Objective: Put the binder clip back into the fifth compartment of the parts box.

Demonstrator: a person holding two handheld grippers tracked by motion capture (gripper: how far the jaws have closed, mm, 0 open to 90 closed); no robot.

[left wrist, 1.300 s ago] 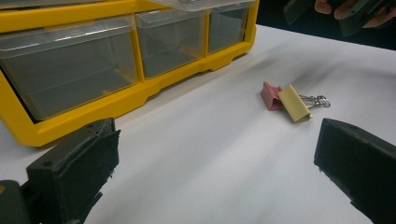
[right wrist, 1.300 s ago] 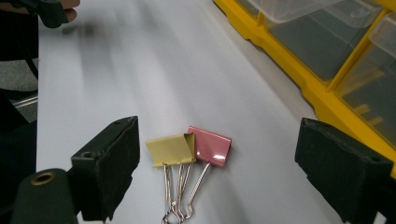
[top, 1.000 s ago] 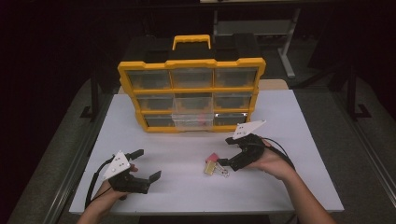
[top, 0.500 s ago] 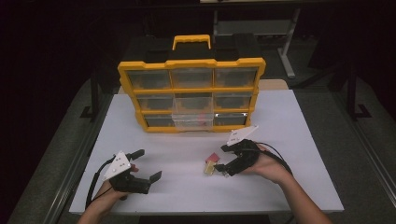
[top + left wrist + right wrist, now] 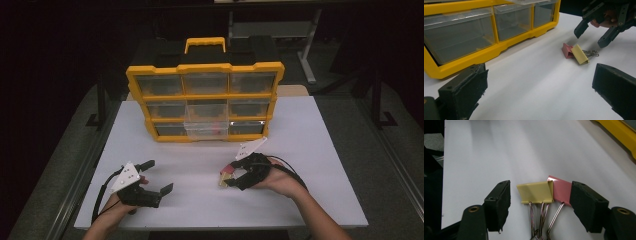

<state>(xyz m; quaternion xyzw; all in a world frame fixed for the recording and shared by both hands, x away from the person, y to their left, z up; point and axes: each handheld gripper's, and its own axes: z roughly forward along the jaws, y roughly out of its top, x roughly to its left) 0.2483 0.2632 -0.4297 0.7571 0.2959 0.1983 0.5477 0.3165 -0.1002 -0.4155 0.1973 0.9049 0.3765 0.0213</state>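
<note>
A yellow binder clip [image 5: 535,192] and a pink binder clip [image 5: 560,190] lie side by side on the white table [image 5: 310,150], wire handles toward my right gripper [image 5: 541,191]. That gripper straddles both clips, and its jaws have just been closing. The pink clip's edge sits right at one pad, while a gap remains beside the yellow one. In the high view the right gripper [image 5: 231,176] is right of centre over the clips [image 5: 225,177]. My left gripper [image 5: 159,176] rests open at the front left with nothing in it, facing the clips [image 5: 576,52] and the right gripper [image 5: 591,38].
A yellow organiser [image 5: 205,100] with clear drawers stands at the back of the table, one bottom-middle drawer [image 5: 206,129] pulled out. Its frame [image 5: 486,53] is close to the left gripper's view. White tabletop stretches between the two hands and to the right.
My right gripper has come down and slightly left onto the two clips, and its jaws stand narrower around them. The left gripper has kept still.
</note>
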